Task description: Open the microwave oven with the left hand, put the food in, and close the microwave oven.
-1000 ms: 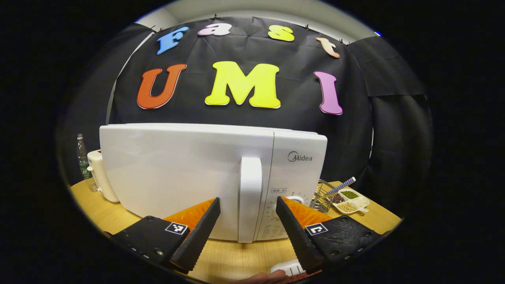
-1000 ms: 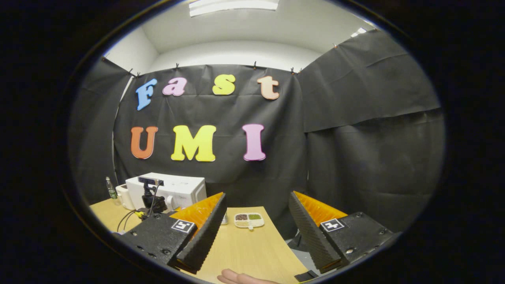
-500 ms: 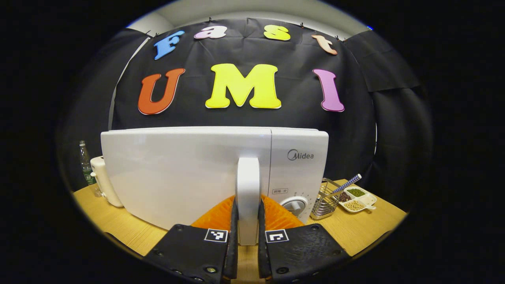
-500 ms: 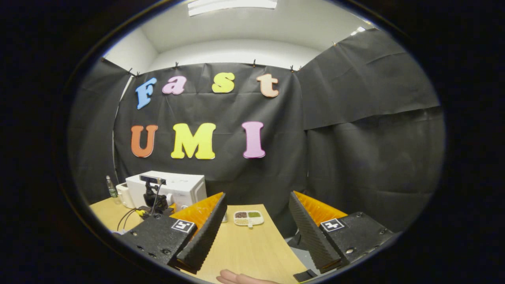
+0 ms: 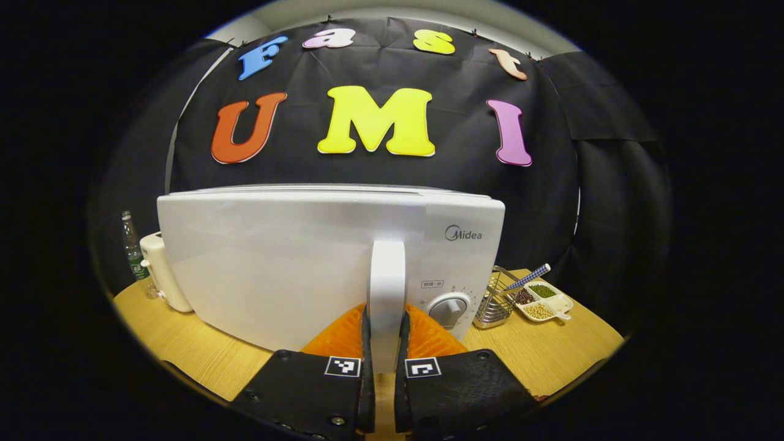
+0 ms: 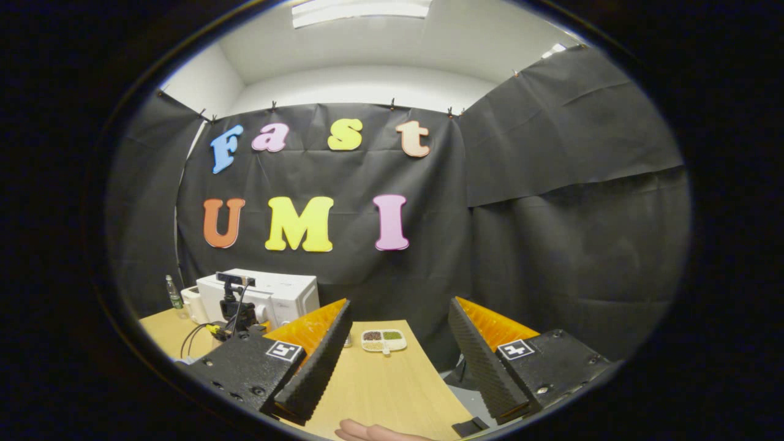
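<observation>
The white microwave (image 5: 275, 263) stands close in front in the left gripper view, its door facing me. My left gripper (image 5: 384, 313) is shut on the door's upright white handle (image 5: 387, 275), one finger pressing each side near its lower end. The door looks closed or barely ajar; I cannot tell which. A white divided dish of beans (image 5: 542, 301) sits right of the microwave. In the right gripper view my right gripper (image 6: 399, 303) hangs open and holds nothing above the table (image 6: 392, 386), with the microwave (image 6: 275, 294) far off to the left and the dish (image 6: 383, 340) ahead.
A wire basket (image 5: 493, 301) with a checked stick stands between microwave and dish. A plastic bottle (image 5: 131, 245) and a white appliance (image 5: 160, 275) stand left of the microwave. A hand (image 6: 367, 432) shows at the bottom edge of the right gripper view.
One second ago my left gripper was open around the handle; it closed onto it. Since then the microwave front has shifted slightly in view. The right gripper has hardly moved.
</observation>
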The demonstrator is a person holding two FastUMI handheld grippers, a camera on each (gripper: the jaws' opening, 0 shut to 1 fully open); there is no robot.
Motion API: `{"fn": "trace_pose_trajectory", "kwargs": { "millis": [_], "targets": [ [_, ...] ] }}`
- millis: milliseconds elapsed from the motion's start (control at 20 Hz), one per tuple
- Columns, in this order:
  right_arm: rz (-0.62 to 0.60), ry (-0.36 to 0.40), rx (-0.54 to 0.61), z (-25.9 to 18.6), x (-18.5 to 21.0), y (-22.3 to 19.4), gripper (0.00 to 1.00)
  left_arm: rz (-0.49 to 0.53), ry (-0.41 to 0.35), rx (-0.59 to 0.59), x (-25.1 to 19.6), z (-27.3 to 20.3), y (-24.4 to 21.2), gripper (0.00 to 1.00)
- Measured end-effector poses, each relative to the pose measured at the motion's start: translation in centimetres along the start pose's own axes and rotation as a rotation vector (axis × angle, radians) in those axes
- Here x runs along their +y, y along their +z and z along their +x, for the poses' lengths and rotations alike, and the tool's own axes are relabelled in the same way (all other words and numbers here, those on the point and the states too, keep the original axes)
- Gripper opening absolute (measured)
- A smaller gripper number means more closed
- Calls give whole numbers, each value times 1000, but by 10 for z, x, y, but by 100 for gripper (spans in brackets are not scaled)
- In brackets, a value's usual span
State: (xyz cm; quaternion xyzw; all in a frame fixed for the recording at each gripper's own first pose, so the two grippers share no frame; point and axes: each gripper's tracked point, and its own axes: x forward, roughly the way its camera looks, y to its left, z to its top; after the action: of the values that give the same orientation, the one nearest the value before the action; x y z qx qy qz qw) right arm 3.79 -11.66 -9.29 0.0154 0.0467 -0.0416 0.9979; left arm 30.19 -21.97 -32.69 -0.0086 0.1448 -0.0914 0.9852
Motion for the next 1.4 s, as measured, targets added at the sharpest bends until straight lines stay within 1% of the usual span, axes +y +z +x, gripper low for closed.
{"fn": "trace_pose_trajectory", "kwargs": {
  "millis": [150, 250, 400, 550, 650, 700, 850, 1000, 1050, 1300, 1350, 1400],
  "targets": [
    [10, 14, 13, -2, 5, -5, 92, -11, -52, -20, 3, -29, -4, 12],
    [18, 23, 22, -5, 10, -8, 92, -2, -69, -20, 9, -51, -9, 12],
    [23, 47, 28, -13, 23, -9, 92, 17, -107, -54, 20, -78, -12, 12],
    [6, 60, 18, -22, 36, -7, 92, 25, -117, -44, 36, -106, -20, 12],
    [-6, 76, 14, -28, 47, -7, 92, 38, -100, -45, 47, -123, -22, 12],
    [-8, 84, 12, -29, 53, -6, 100, 37, -93, -44, 53, -130, -25, 12],
    [-7, 107, 14, -34, 67, -7, 100, 47, -83, -57, 72, -155, -29, 12],
    [-9, 121, 23, -34, 78, -10, 100, 47, -53, -74, 104, -183, -36, 12],
    [-9, 125, 28, -34, 81, -12, 92, 45, -41, -85, 115, -192, -36, 12],
    [5, 152, 46, -38, 103, -12, 92, 31, 37, -93, 182, -228, -44, 12],
    [17, 154, 37, -39, 106, -8, 92, 35, 55, -94, 197, -234, -46, 15],
    [24, 159, 27, -41, 111, -4, 92, 40, 71, -91, 213, -241, -46, 15]
  ]
}}
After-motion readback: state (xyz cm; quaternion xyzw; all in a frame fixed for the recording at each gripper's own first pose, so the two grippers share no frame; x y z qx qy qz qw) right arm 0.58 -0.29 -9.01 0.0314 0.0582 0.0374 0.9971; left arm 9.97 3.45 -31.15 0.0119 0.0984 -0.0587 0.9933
